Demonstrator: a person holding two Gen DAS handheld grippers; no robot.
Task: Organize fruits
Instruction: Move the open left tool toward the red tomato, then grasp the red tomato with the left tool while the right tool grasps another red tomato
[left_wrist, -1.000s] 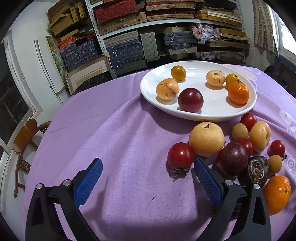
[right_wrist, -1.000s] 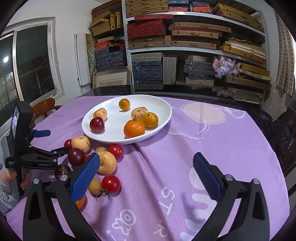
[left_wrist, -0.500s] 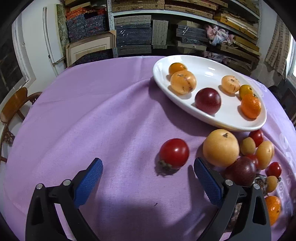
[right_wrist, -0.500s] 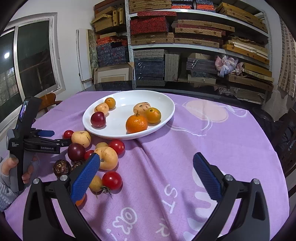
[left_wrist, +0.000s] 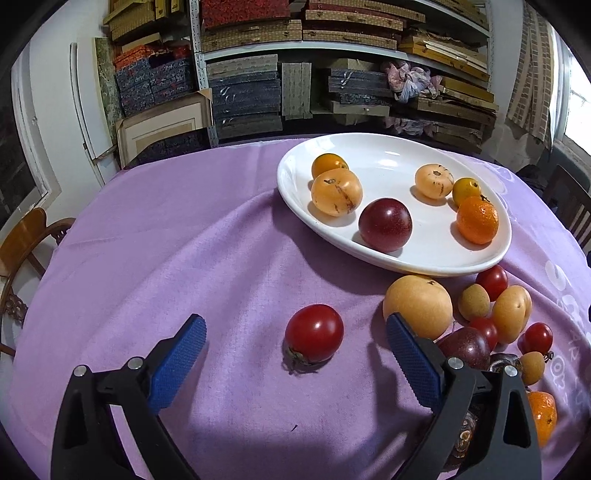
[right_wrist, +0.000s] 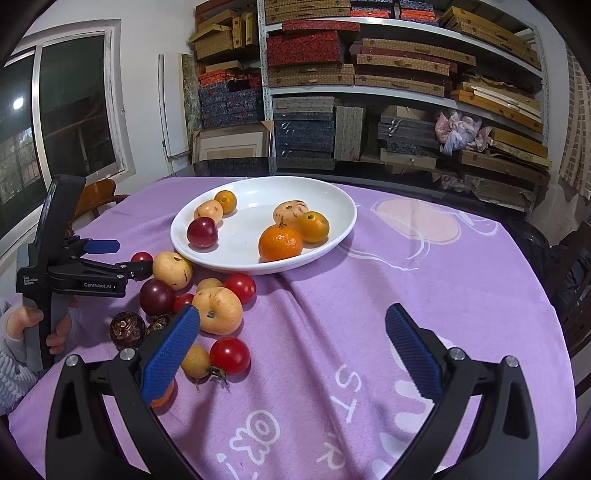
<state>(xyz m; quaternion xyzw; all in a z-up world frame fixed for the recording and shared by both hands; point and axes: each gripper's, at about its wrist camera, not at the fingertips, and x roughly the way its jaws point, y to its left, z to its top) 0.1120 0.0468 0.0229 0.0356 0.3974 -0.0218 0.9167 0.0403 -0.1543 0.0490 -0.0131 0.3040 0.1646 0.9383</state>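
Task partly done, by the look of it. On white plate (left_wrist: 436, 266): 6 fruits. Count: 1 dark plum (left_wrist: 385, 224), 1 mandarin (left_wrist: 477, 219), 2 pale spotted orange fruits, 2 small yellow-orange ones.

Off plate, on purple cloth (left_wrist: 155, 240) covering the desk: roughly 13 pieces left, clustered just beside the plate's near rim. Count from right wrist view: 5 red tomatoes, 1 dark plum, 2 large pale yellow fruits, 2 small tan fruits, 2 dark wrinkled fruits, 1 mandarin mostly hidden behind a finger. Some overlap, so count approximate.

Left hand-held gripper (left_wrist: 295, 345): fingers spread wide, holding nothing; lone red tomato (left_wrist: 314, 333) lies on the cloth between and just ahead of the fingertips, not touched. Likely next pick.

Right hand-held gripper (right_wrist: 291, 332): also wide open, empty, above bare cloth, near the fruit cluster on its left side.
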